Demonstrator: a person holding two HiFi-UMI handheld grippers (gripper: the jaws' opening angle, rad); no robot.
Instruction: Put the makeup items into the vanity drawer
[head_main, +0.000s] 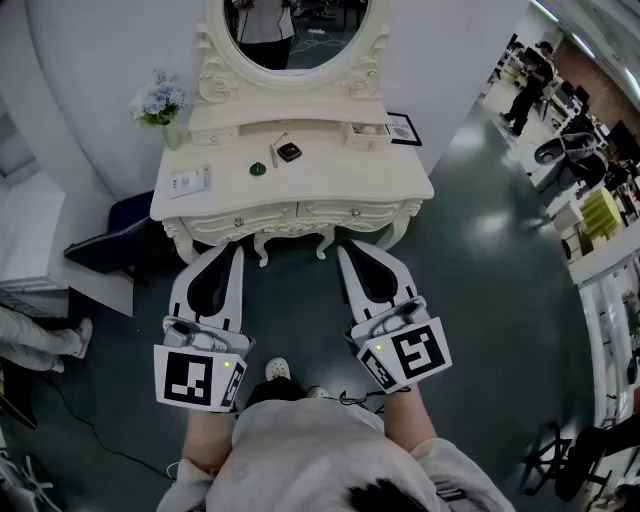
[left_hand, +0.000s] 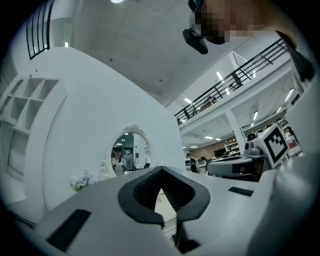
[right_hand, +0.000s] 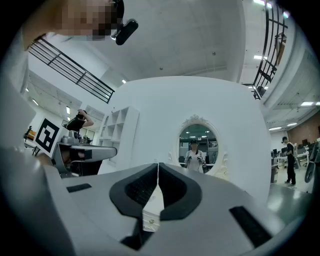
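1. The makeup items lie near the middle of the vanity (head_main: 330, 172) top: a dark compact (head_main: 289, 152), a thin stick (head_main: 272, 155) just left of it, and a small green round piece (head_main: 258, 169) in front of the stick
2. No gripper touches any of them, and all three sit back from the front edge
3. The front drawers (head_main: 240, 221) under the top are closed, each with a small knob
4. A white card (head_main: 190, 181) lies at the top's left end, flowers (head_main: 158, 100) in a vase stand at the back left, and a dark-edged frame (head_main: 404, 128) is at the back right
5. An oval mirror (head_main: 290, 30) rises behind the top and reflects a person
6. The left gripper (head_main: 232, 250) is held in front of the vanity, well apart from the items, its jaws clenched tip to tip with nothing between them
7. The right gripper (head_main: 346, 248) is beside it at the same reach, its jaws likewise pressed together and empty
8. Both grippers point toward the vanity above a dark floor (head_main: 480, 260)
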